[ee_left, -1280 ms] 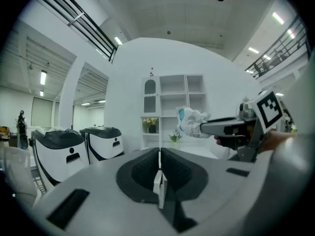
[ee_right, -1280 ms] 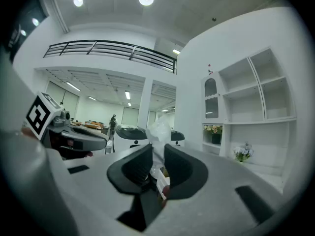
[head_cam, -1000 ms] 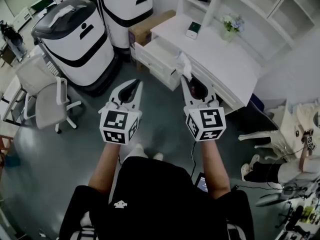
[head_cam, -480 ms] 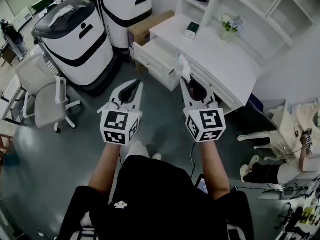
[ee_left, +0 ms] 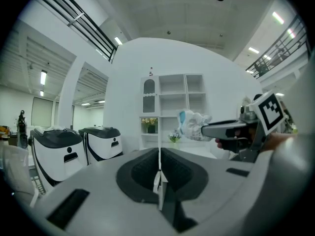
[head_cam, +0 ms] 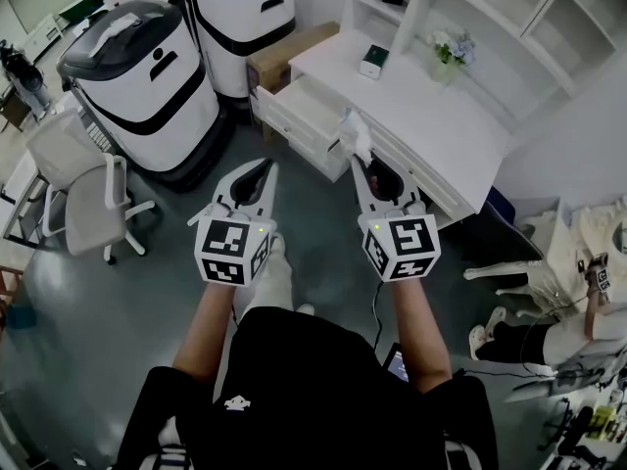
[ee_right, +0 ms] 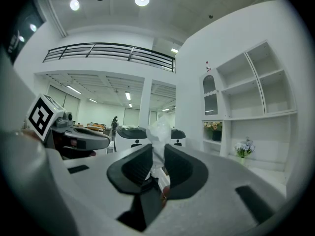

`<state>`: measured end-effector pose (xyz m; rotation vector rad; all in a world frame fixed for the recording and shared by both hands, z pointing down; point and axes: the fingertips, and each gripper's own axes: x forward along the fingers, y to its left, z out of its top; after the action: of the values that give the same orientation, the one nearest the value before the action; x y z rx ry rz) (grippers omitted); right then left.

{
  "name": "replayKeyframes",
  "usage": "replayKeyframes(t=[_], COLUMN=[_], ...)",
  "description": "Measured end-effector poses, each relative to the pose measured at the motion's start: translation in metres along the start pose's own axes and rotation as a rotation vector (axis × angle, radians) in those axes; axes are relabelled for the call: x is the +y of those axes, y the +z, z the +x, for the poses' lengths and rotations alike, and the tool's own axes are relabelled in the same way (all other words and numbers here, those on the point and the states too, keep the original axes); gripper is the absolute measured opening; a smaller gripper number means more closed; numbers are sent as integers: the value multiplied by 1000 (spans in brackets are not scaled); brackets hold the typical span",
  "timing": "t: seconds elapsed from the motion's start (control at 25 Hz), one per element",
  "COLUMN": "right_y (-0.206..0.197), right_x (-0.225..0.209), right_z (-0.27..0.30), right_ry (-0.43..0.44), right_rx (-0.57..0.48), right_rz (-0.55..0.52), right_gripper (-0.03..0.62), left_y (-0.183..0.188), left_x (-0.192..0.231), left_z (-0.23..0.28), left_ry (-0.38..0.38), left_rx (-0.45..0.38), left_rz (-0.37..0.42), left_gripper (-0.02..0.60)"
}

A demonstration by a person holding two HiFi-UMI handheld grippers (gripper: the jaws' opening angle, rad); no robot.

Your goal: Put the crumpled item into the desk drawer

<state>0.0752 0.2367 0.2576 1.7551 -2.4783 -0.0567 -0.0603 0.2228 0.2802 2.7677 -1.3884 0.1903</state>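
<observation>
Up front, the right gripper (ee_right: 156,157) has its jaws partly closed, the pads pressing on the lower part of the crumpled item (ee_right: 158,131), a white, wrinkled wad that sticks up and out beyond the tips. In the head view that gripper (head_cam: 361,162) points away from the person, with the crumpled item (head_cam: 355,133) at its far end. From the left gripper view the same wad (ee_left: 193,124) shows a pale blue patch on one side.

Beside it, to its left and at about the same reach, the left gripper (head_cam: 266,165) is closed. In its own view the jaws (ee_left: 159,173) meet along a thin seam with nothing between them. The two grippers are apart and roughly parallel.

Just beyond the right gripper's tips and slightly to their left, the drawer (head_cam: 315,94) stands pulled out of the white counter (head_cam: 421,111), its inside pale. In the head view the wad overlaps the drawer's near right corner. Whether it touches the drawer cannot be told.

Farther ahead, a small green-and-white box (head_cam: 373,60) and a bunch of pale flowers (head_cam: 452,47) stand on the counter, with white shelves (head_cam: 509,13) behind. Ahead of the left gripper stand two large white-and-black bins (head_cam: 147,76), a brown carton (head_cam: 294,52) between them and the counter. An office chair (head_cam: 88,189) stands off to the left on the grey floor (head_cam: 323,228).
</observation>
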Motion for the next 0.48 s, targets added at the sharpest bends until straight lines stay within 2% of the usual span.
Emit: replayKeyframes(t=[0.48], right_y=[-3], right_x=[-22], right_z=[62], right_ry=[15], right_rx=[0], right_rz=[-13], right_gripper=[71], left_y=[4], left_x=[34], left_z=[55], left_ry=[6], left_rx=[-4], left_rz=[-1], left_gripper=[14])
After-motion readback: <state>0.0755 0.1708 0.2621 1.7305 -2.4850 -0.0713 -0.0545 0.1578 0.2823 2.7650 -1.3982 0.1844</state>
